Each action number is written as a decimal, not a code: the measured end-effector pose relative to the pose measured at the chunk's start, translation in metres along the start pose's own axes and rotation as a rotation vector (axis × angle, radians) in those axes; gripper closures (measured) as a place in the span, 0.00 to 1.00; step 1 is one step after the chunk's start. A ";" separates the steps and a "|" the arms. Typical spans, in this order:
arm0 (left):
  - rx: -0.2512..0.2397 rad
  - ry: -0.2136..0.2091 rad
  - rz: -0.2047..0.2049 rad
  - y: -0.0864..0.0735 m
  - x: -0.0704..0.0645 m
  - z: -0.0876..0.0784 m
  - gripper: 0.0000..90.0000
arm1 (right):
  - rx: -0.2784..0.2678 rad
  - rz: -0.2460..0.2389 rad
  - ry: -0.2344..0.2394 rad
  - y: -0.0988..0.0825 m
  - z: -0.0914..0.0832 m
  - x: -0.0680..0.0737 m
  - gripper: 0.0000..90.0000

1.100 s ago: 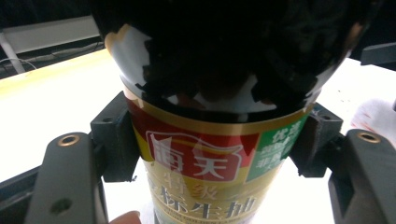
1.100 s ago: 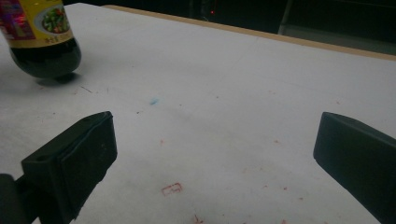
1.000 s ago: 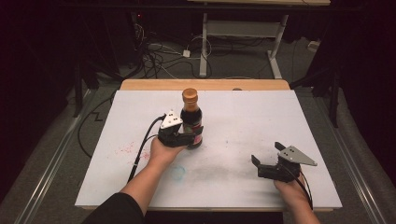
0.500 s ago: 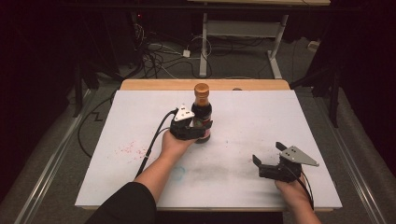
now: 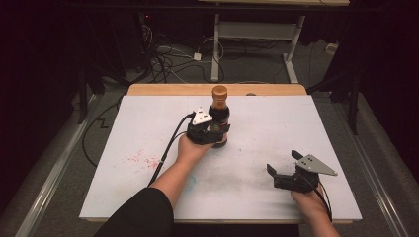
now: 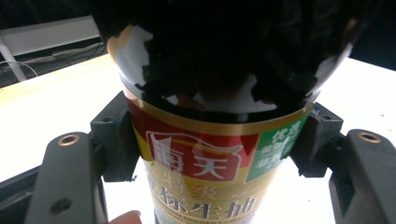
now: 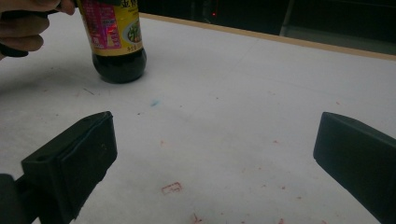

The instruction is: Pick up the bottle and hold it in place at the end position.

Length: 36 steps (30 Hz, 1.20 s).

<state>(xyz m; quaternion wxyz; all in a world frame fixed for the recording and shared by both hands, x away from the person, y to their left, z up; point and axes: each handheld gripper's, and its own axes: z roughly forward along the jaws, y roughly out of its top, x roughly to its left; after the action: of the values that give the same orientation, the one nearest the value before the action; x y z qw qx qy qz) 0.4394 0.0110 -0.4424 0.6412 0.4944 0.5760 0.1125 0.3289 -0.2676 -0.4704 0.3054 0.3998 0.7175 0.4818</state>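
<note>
Dark glass and a brown screw cap mark the tall sauce bottle [image 5: 219, 114] with its red, gold and green label, which stands upright on the desk in the far middle of the white sheet. The left gripper [image 5: 211, 132] comes at it from the near side, and its black fingers [image 6: 114, 136] clamp the labelled body from both sides, low on the bottle, with the person's left hand [image 5: 190, 149] wrapped around the gripper's body. In the left gripper view the label sits squarely between the two pads, each pressed against it. In the right gripper view the bottle's rounded base [image 7: 119, 65] rests on the sheet.

White sheet material [image 5: 148, 128] covers nearly the whole desk, leaving a strip of pale wood [image 5: 168, 89] bare along the far edge. Red smudges [image 5: 141, 159] mark the sheet at the near left, and a faint grey smear lies near its middle. Beyond the desk the room is dark, with tangled cables [image 5: 168, 59] on the floor and the white legs of another table [image 5: 216, 49].

Toward the near right corner, well apart from the bottle, the right gripper [image 5: 285, 170] sits low over the sheet in the person's right hand [image 5: 309, 205]. Its fingers [image 7: 74, 161] stand wide apart with nothing between them but bare sheet.
</note>
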 end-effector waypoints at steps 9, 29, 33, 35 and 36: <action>-0.047 0.026 -0.337 -0.004 -0.021 0.001 0.31 | 0.004 -0.004 0.003 0.000 0.001 0.002 0.00; -0.035 0.011 -0.340 -0.003 -0.019 0.000 0.31 | 0.015 0.011 0.075 0.008 0.008 0.004 0.00; -0.031 0.007 -0.339 -0.003 -0.018 0.000 0.31 | 0.007 0.005 0.103 0.016 0.010 0.008 0.01; -0.031 0.006 -0.340 -0.003 -0.018 -0.001 0.31 | 0.008 0.005 0.105 0.019 0.013 0.010 0.03; -0.031 0.014 -0.354 -0.003 -0.019 -0.001 0.31 | 0.013 0.004 0.108 0.021 0.014 0.010 0.04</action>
<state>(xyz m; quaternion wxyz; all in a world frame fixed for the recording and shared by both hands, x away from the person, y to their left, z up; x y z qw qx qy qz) 0.4315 -0.0038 -0.4326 0.6545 0.3745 0.6567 0.0098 0.3409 -0.2481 -0.4561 0.2626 0.3767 0.7354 0.4984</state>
